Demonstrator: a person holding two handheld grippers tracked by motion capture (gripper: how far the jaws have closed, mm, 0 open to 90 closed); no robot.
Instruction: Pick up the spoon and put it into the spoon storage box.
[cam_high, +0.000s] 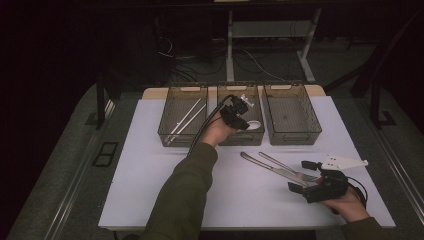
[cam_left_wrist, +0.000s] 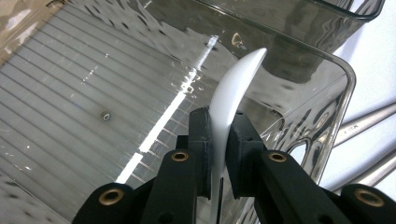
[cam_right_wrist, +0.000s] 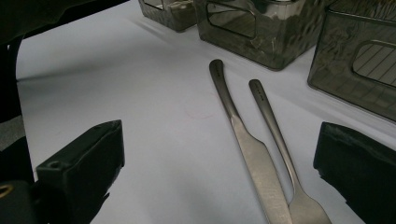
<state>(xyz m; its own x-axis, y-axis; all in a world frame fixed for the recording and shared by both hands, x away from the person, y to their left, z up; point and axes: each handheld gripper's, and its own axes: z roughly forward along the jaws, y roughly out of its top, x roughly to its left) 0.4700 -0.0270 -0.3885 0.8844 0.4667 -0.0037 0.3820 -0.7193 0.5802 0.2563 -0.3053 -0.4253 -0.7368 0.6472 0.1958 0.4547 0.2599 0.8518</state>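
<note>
- The left tongs (cam_left_wrist: 219, 140) are clamped on a white spoon (cam_left_wrist: 233, 93), pads pressing either side of its thin handle, with the bowl end sticking out beyond the tips.
- That spoon hangs inside the middle bin (cam_high: 260, 137) of three smoky plastic bins at the far edge of the table (cam_high: 150, 165); in the high view it sits toward the bin's 5 o'clock corner, above the ribbed floor (whether it already touches the floor I can't quite tell).
- It looks like glazed ceramic or hard plastic: light, stiff, smooth and slippery, and likely to chip if dropped, so I'd judge a low, gentle release wiser than letting it fall.
- The grip on the narrow handle seems sensible; the curved bowl would squirm out of flat pads.
- The right tongs (cam_right_wrist: 215, 177) stand wide apart, holding nothing, resting near the table's 4 o'clock corner.
- Just ahead of them lie a steel knife (cam_right_wrist: 252, 158) and a steel fork (cam_right_wrist: 280, 140), side by side, handles pointing toward 11 o'clock in the high view.
- Those two are heavier, rigid and slick, lying flat on the sheet; the handle's mid-length is probably the best hold.
- The left bin (cam_high: 182, 120) holds a pair of pale chopsticks (cam_high: 186, 120).
</note>
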